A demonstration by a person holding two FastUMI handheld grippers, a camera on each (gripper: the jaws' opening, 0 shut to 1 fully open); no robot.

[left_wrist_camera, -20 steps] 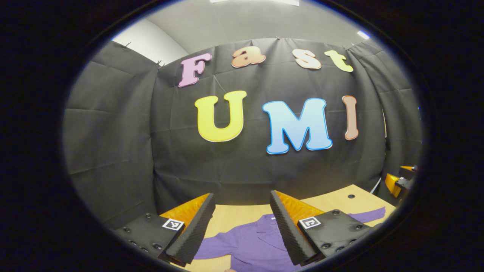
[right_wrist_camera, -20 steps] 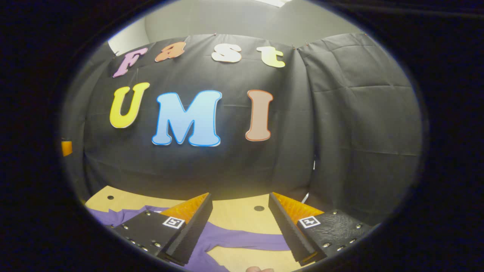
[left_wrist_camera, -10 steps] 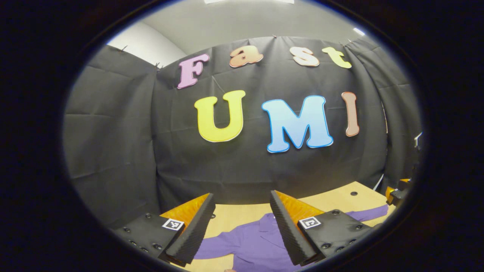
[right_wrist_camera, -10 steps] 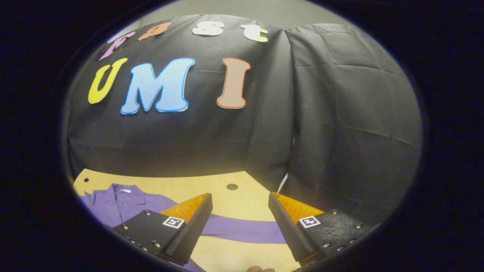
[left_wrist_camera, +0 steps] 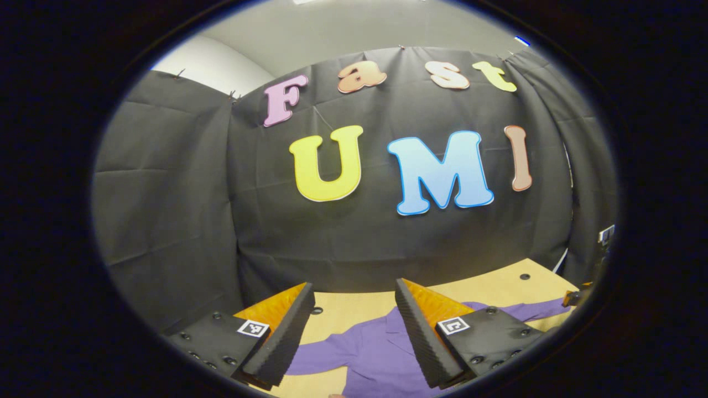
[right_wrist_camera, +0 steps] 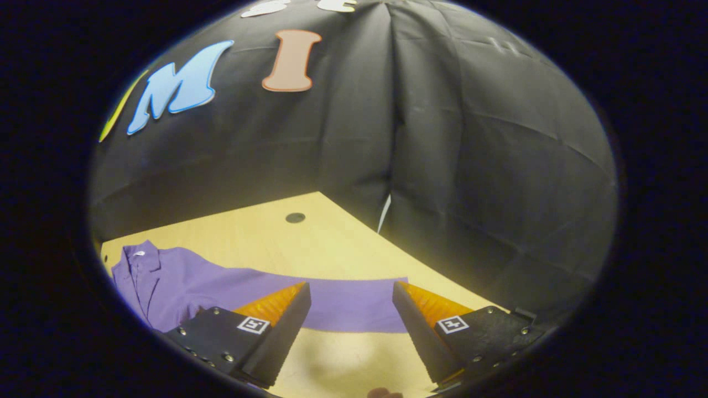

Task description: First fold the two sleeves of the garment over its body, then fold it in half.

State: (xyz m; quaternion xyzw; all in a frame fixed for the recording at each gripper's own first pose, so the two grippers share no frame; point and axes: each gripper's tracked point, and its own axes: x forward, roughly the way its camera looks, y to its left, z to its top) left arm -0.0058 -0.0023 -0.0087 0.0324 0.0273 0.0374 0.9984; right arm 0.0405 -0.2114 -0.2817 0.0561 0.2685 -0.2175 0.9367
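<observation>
Purple shirt (right_wrist_camera: 182,287) flat on bench (right_wrist_camera: 332,243), sleeves out, easy to grab. Right hand-held gripper (right_wrist_camera: 351,326) wide, over sleeve (right_wrist_camera: 348,304). Left hand-held gripper (left_wrist_camera: 354,331) wide, above collar.

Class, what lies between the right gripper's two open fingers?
In the right gripper view, the right gripper frames the purple garment's outstretched sleeve on the wooden table, untouched.

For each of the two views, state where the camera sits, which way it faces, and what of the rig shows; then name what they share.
Left gripper view: rides on the left gripper, open above the purple shirt, facing the booth's back wall across the table.
Right gripper view: rides on the right gripper, open, tilted down toward the shirt's outstretched sleeve near the table's corner.
Shared: the shirt, the table and the black cloth wall.
</observation>
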